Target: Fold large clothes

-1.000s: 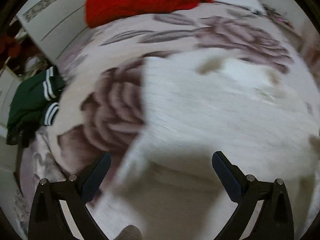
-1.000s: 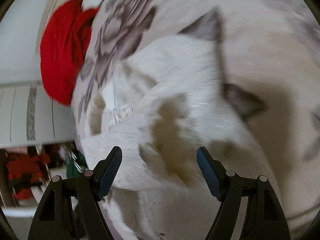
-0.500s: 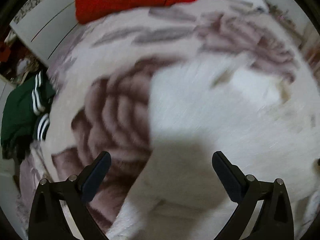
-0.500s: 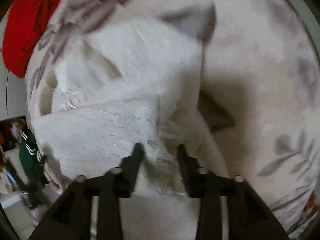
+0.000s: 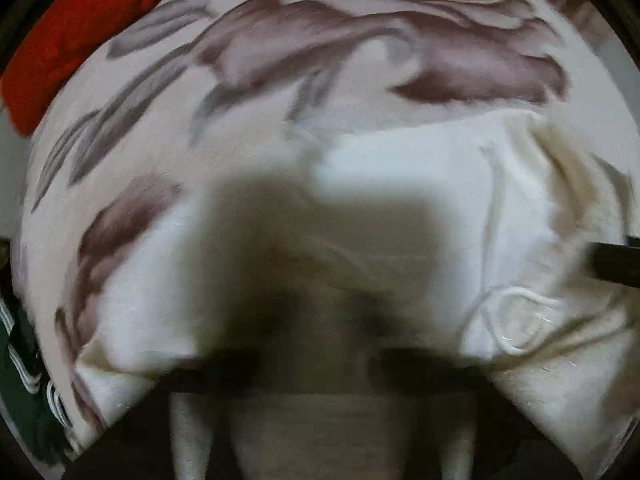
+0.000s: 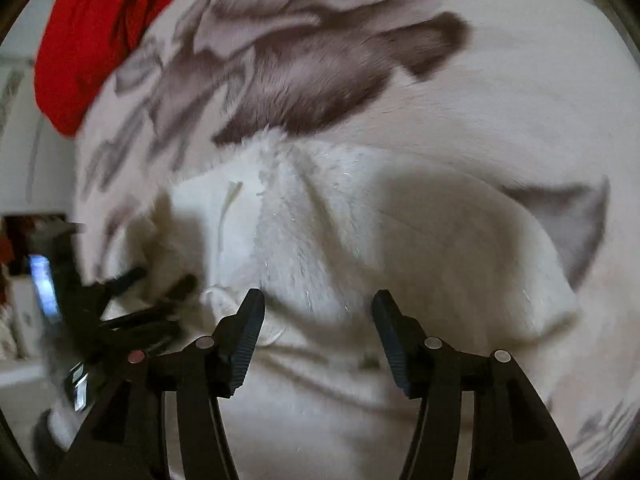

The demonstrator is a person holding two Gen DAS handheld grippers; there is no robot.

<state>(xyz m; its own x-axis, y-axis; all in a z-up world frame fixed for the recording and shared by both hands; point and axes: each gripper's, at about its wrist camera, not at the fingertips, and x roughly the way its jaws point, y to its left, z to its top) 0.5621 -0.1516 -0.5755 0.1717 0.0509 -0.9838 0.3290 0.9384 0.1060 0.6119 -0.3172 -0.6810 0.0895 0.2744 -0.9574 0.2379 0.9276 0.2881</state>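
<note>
My fluffy white garment (image 6: 320, 232) lies bunched on the floral bed cover (image 6: 480, 92). My left tool (image 6: 168, 292) has pinched together on its fabric; my right tool (image 6: 318, 312) just widened, hovering unclamped. Red cloth (image 6: 96, 32) sits beyond.

A cream blanket (image 6: 500, 92) printed with large mauve flowers covers the bed, white panelled furniture (image 6: 16, 128) beside it.
</note>
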